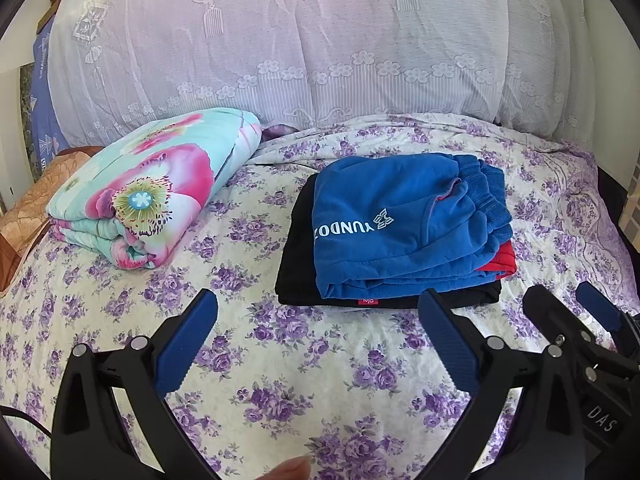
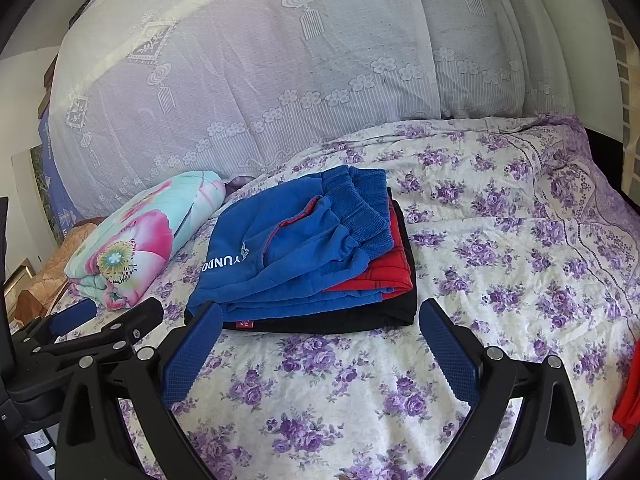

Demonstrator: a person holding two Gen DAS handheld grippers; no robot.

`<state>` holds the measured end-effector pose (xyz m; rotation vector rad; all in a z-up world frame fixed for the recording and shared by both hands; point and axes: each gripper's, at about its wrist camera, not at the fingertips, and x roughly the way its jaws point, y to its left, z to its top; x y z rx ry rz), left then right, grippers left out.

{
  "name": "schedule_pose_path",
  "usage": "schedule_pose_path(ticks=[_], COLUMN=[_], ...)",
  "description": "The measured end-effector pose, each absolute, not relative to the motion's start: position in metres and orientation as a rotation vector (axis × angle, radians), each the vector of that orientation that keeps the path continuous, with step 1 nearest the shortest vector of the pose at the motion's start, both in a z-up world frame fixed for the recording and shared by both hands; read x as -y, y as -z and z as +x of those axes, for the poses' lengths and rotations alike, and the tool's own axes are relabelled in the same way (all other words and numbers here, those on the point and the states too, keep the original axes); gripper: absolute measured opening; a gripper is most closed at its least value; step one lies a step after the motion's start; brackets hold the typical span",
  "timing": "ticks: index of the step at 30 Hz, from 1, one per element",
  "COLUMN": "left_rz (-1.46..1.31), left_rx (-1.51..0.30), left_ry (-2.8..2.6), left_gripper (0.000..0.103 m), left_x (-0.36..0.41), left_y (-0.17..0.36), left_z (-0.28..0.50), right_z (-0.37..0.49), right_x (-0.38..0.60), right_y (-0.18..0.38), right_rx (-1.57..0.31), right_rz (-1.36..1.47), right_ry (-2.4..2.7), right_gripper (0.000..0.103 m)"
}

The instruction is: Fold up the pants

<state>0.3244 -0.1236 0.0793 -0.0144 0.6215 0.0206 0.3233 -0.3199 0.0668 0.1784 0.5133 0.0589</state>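
Left wrist view: my left tongs [image 1: 318, 308] hover low over the bed [image 1: 280, 360], blue pads spread apart and holding nothing, aimed at the stack at centre frame. Folded blue pants [image 1: 400, 216] lie on top of a red garment [image 1: 500, 260] and a black one [image 1: 296, 256]. My right tongs [image 2: 320, 316] sit just beside, at lower right of the frame, likewise apart and empty. A rolled floral quilt [image 1: 148, 192] rests at middle left.
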Motion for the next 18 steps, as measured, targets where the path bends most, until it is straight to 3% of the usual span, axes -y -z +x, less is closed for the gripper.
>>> schedule_pose_path(ticks=[18], left_rz=[-0.015], left_rx=[-0.622], left_ry=[-0.023], left_gripper=[0.098], left_x=[0.1222], left_y=[-0.0784], left_z=[0.3238], right_z=[0.3235], right_x=[0.3203], right_y=[-0.0666], right_rx=[-0.515], right_rz=[0.18], right_ry=[-0.06], right_gripper=[0.099])
